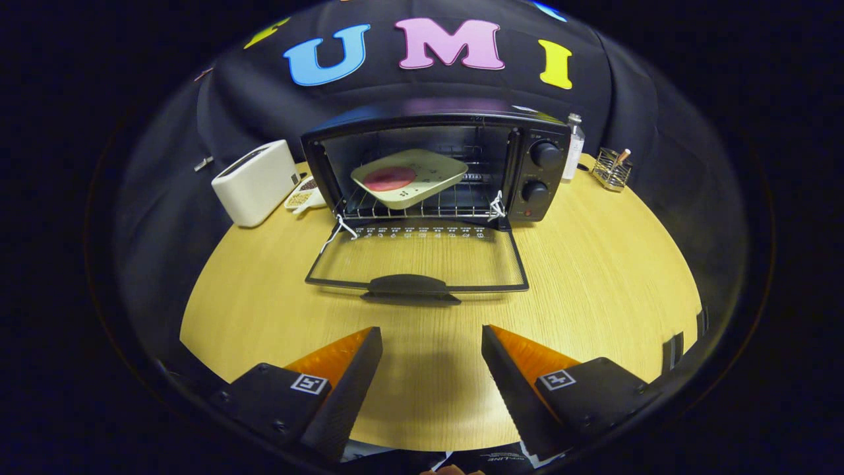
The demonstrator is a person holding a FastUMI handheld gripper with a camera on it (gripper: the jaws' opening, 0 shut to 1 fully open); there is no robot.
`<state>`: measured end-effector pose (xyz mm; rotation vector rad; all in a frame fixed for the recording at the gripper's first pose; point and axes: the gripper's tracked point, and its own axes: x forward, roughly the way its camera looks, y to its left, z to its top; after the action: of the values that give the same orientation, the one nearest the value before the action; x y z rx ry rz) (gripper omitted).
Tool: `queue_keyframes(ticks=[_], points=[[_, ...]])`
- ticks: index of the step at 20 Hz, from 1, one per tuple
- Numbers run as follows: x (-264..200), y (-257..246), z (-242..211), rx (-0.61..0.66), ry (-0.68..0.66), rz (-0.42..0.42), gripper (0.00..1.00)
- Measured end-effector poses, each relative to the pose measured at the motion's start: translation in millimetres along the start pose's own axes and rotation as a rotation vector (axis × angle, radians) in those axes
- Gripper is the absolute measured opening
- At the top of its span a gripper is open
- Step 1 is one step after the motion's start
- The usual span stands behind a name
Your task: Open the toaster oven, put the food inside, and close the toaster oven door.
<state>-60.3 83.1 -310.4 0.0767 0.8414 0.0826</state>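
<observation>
A black toaster oven (541,165) stands at the back of the round wooden table (593,277). Its glass door (419,260) hangs fully down, flat toward me, with the dark handle (410,285) at its near edge. On the wire rack (455,206) inside rests a pale square plate (422,173), tilted, carrying a round pink piece of food (389,178). My gripper (432,343) is open, well short of the door handle, with nothing between its fingers.
A white toaster (256,181) stands left of the oven, with a small dish of grains (303,196) beside it. To the oven's right are a clear bottle (574,146) and a wire holder (611,169). Bare tabletop lies between my fingers and the door.
</observation>
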Motion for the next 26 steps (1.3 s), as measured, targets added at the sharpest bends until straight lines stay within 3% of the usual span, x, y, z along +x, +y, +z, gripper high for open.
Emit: queue_keyframes(ticks=[6,16,26], points=[[29,5,-18,-0.074,0.07,-0.042,1.0],[77,13,-14,-0.02,0.103,-0.088,0.98],[73,14,5,0.045,0.084,-0.082,0.98]])
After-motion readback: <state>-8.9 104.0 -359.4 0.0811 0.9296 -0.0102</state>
